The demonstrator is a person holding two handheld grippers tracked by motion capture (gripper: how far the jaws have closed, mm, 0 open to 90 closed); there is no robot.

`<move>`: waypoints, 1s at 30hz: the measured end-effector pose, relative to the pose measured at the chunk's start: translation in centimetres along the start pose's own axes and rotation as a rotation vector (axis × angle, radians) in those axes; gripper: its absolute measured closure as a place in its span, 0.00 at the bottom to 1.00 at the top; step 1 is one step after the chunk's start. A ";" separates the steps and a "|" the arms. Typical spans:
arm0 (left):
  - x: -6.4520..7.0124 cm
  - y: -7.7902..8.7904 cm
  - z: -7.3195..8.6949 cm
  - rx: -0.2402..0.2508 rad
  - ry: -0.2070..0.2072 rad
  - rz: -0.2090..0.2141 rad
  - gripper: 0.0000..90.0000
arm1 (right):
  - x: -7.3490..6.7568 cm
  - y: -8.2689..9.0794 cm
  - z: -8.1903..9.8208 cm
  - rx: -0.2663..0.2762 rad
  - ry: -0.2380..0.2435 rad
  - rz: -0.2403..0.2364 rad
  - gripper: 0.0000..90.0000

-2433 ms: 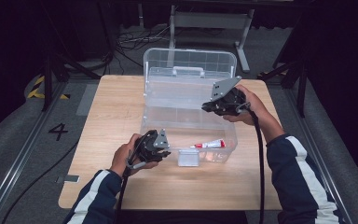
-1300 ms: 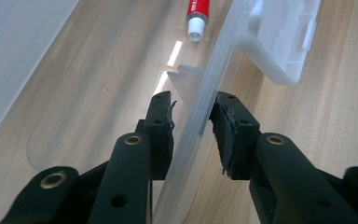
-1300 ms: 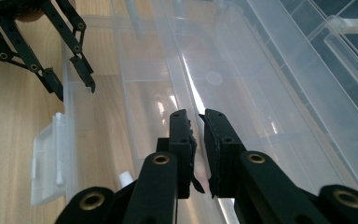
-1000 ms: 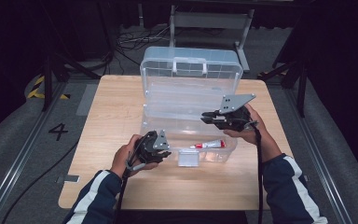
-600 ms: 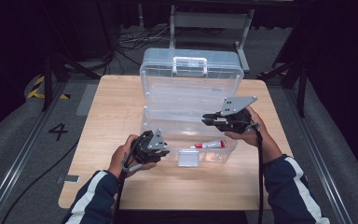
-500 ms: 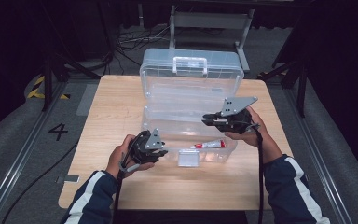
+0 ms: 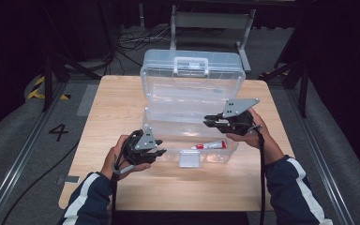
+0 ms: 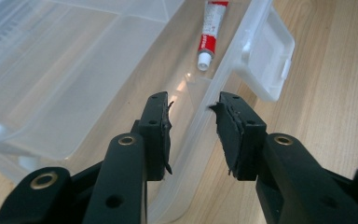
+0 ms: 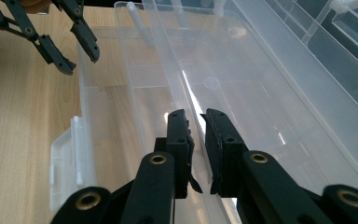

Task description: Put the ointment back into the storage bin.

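One clear plastic box [image 7: 187, 117] stands open on the wooden table [image 7: 112, 103], its handled lid [image 7: 192, 75] tipped up at the far side. Inside the base, near the front wall and towards the right, lies a single small tube [image 7: 209, 146], red and white with a white cap; it lies flat, its long axis running along the front wall, cap end towards the white front latch [image 7: 189, 159]. The left gripper [image 7: 155, 152] sits at the box's front left corner, its jaws straddling the front wall with a gap on each side, having just been opening. The right gripper [image 7: 207, 121] holds the thin clear edge of a tray [image 9: 242, 84] inside the box, jaws pinched nearly together on it. Grey floor, dark stands and loose cables surround the table
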State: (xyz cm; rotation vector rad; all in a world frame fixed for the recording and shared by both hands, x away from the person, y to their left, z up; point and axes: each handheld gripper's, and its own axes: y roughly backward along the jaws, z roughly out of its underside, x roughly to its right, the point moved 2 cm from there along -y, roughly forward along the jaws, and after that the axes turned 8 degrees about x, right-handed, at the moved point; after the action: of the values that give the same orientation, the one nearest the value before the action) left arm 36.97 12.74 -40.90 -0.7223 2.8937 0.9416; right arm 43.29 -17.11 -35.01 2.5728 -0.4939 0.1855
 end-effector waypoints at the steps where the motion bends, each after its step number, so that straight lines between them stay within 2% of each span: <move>1: -0.2 0.3 0.1 0.003 0.001 -0.011 0.71 | 0.0 0.0 0.0 0.000 -0.001 0.001 0.90; 4: -0.7 1.3 0.4 -0.003 0.016 -0.047 0.66 | 0.0 0.0 0.0 0.001 -0.001 -0.001 0.90; 5: -0.7 1.3 0.4 -0.003 0.016 -0.047 0.64 | 0.0 0.0 0.0 0.001 -0.001 -0.001 0.90; 9: -1.7 2.9 1.0 0.027 0.055 -0.094 0.59 | -0.1 0.0 0.1 0.003 -0.002 0.000 0.90; 11: -2.3 3.6 1.3 0.041 0.081 -0.143 0.57 | -0.1 0.0 0.1 0.003 -0.001 -0.002 0.90; 12: -2.3 3.6 1.3 0.041 0.081 -0.143 0.57 | -0.1 0.0 0.1 0.003 -0.001 -0.002 0.90; 14: -3.2 4.0 1.7 0.050 0.105 -0.199 0.58 | -0.1 0.0 0.1 0.001 0.000 -0.001 0.89; 16: -4.3 4.1 2.0 0.035 0.132 -0.276 0.64 | -0.1 0.0 0.1 0.000 0.000 -0.001 0.89; 18: -5.3 4.3 2.0 0.071 0.167 -0.281 0.69 | -0.1 0.0 0.0 -0.001 0.001 -0.002 0.89; 19: -5.3 4.3 2.0 0.071 0.167 -0.281 0.73 | -0.2 -0.1 0.0 -0.001 0.001 -0.003 0.89; 20: -5.9 4.2 1.9 0.088 0.189 -0.282 0.73 | -0.2 -0.1 0.0 -0.001 0.001 -0.003 0.89; 21: -6.9 4.0 1.6 0.096 0.190 -0.274 0.80 | -0.2 -0.1 0.0 -0.002 0.001 -0.003 0.89; 22: -6.9 4.0 1.6 0.096 0.190 -0.274 0.86 | -0.2 -0.1 0.0 -0.002 0.001 -0.003 0.89; 23: -7.4 3.9 1.4 0.104 0.193 -0.281 0.86 | -0.2 -0.1 0.0 -0.002 0.001 -0.004 0.89; 24: -8.4 3.8 1.0 0.125 0.196 -0.298 0.93 | -0.2 -0.1 0.0 -0.003 0.002 -0.004 0.89; 25: -8.4 3.8 1.0 0.125 0.196 -0.298 0.97 | -0.2 -0.1 0.0 -0.003 0.002 -0.004 0.89; 26: -9.4 3.8 0.5 0.167 0.226 -0.295 1.00 | -0.2 -0.1 0.1 -0.004 0.004 -0.006 0.89; 28: -10.2 3.8 -0.1 0.171 0.214 -0.307 1.00 | -0.3 -0.1 0.1 -0.004 0.006 -0.007 0.89; 29: -10.6 3.9 -0.4 0.182 0.222 -0.311 1.00 | -0.3 -0.1 0.1 -0.004 0.005 -0.007 0.89; 30: -10.6 3.9 -0.4 0.182 0.222 -0.311 1.00 | -0.3 -0.1 0.1 -0.004 0.005 -0.007 0.89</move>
State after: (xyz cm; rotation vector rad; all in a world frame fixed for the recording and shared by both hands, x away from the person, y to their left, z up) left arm 44.85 19.79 -36.84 -1.2830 2.8682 0.5891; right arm 43.08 -16.99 -35.17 2.5693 -0.4823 0.1882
